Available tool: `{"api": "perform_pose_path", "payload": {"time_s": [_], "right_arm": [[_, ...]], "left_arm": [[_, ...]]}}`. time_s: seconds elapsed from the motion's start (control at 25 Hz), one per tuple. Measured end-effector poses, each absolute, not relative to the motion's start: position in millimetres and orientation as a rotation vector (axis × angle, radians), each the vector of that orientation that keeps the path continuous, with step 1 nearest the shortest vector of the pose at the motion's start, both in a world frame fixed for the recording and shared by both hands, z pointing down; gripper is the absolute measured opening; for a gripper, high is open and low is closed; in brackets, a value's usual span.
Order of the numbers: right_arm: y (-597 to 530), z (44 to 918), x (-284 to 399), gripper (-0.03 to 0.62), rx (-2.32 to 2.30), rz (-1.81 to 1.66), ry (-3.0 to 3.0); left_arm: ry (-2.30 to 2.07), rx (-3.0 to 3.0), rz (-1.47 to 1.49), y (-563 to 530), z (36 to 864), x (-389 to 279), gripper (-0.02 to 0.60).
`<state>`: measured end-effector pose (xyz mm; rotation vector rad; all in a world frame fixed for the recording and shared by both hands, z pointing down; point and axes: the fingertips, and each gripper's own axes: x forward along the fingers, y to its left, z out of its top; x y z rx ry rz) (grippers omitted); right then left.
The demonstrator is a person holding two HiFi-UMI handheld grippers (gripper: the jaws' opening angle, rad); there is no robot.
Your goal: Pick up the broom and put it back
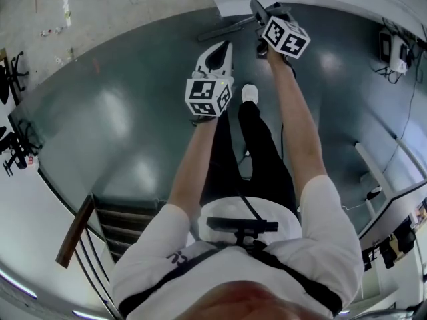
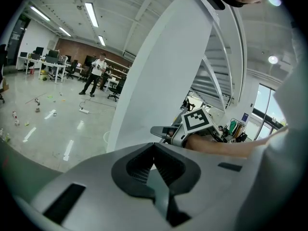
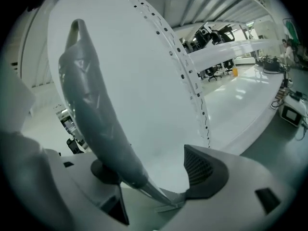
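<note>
The broom's grey handle grip (image 3: 96, 114) stands between the jaws of my right gripper (image 3: 154, 177), leaning up to the left against a white pillar (image 3: 144, 71). The jaws are wide open; the right pad (image 3: 202, 170) is clear of the handle. In the head view the right gripper (image 1: 259, 11) is at the top by the pillar base, with a dark rod, the broom's shaft (image 1: 223, 29), running left from it. My left gripper (image 1: 217, 53) hovers over the floor just left of it, shut on nothing (image 2: 154, 165). The broom's head is not visible.
A white pillar (image 2: 163, 66) rises close ahead. A stair railing (image 1: 77, 229) is at lower left, a white desk (image 1: 390, 195) at right, and a box with cables (image 1: 390, 49) at upper right. Office chairs (image 1: 13, 145) stand left. A person (image 2: 98, 72) stands far off.
</note>
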<state>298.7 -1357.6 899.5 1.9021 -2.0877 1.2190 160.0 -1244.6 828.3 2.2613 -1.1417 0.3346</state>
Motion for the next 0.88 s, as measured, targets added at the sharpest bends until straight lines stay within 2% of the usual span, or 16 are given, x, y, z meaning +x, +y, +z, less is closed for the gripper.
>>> {"api": "perform_pose_path", "payload": {"time_s": [0.36,0.88], "right_arm": [[-1321.0,905.1,275.3,0.324,1.714,0.958,-2.106],[-1275.6,904.3,296.8,0.324,1.763,1.046,-2.046]], "left_arm": [[-1.135,2.237,0.327,-1233.6,833.1,165.1,0.011],[-1.136,2.238,0.323,-1219.0,824.6,167.3,0.012]]}}
